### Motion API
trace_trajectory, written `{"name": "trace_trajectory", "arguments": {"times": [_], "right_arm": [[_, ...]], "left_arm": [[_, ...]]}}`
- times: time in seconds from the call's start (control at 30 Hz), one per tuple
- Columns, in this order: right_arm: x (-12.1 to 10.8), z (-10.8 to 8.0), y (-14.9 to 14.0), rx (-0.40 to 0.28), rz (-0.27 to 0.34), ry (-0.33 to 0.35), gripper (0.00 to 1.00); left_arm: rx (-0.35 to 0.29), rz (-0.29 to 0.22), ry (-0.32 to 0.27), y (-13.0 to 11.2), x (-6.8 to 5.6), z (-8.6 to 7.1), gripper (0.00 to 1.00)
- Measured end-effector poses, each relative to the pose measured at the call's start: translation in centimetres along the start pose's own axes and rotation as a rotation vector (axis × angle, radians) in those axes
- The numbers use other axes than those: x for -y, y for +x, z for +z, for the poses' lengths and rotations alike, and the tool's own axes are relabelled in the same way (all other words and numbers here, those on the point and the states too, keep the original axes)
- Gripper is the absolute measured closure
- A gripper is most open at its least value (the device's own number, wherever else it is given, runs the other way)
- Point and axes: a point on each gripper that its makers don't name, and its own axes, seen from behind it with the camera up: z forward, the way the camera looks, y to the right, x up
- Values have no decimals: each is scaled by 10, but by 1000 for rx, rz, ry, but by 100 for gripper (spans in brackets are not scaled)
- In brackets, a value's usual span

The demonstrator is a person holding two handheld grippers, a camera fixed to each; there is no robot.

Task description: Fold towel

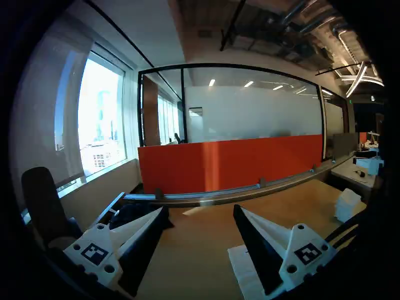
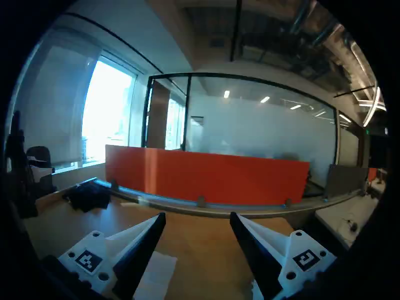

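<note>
Nearest to us, the white fingers (image 1: 117, 245) of the left tongs (image 1: 199, 220) are reaching forward over the wooden counter (image 1: 200, 255), each carrying a square black-and-white marker near its base. We are holding these tongs wide apart, and nothing is sitting between the dark inner pads. In the left gripper view the white towel (image 1: 239, 267) is lying flat on the counter low on the right, and its far edge is running under the right-hand finger. A dark bundle (image 1: 131, 212) is resting on the counter just beyond the left-hand fingertip, and a small white stack (image 1: 347, 204) is sitting well off to the right, near the counter's edge.

We are holding the right tongs (image 2: 196, 225) wide as well, with bare wood showing in the gap and nothing gripped. In the right gripper view the towel (image 2: 157, 275) is lying on the counter (image 2: 200, 250) at the bottom, just beside the inner edge of the left-hand finger (image 2: 112, 252); a further sliver of white is peeking out by the right-hand finger, though we cannot tell whether it belongs to the same cloth. The dark bundle (image 2: 89, 195) is lying far off to the left here.

Beyond the counter's far rail an orange partition (image 1: 230, 162) is standing, with a glass wall (image 1: 250, 107) rising behind it. Daylight is pouring through a window (image 1: 100, 120) on the left, and a black chair (image 1: 42, 205) is standing below it.
</note>
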Motion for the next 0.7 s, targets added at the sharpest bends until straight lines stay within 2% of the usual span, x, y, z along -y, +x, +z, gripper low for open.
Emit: {"name": "trace_trajectory", "arguments": {"times": [0.17,0.4,0.7], "right_arm": [[18,1,-1,42,-37,92,0],[27,0,-2,69,-72,148,0],[44,-7,-25,154,-138,233,0]], "left_arm": [[20,18,-67,1,-14,-2,4],[39,33,-103,-2,-21,-2,5],[95,66,-191,-21,-42,-2,4]]}}
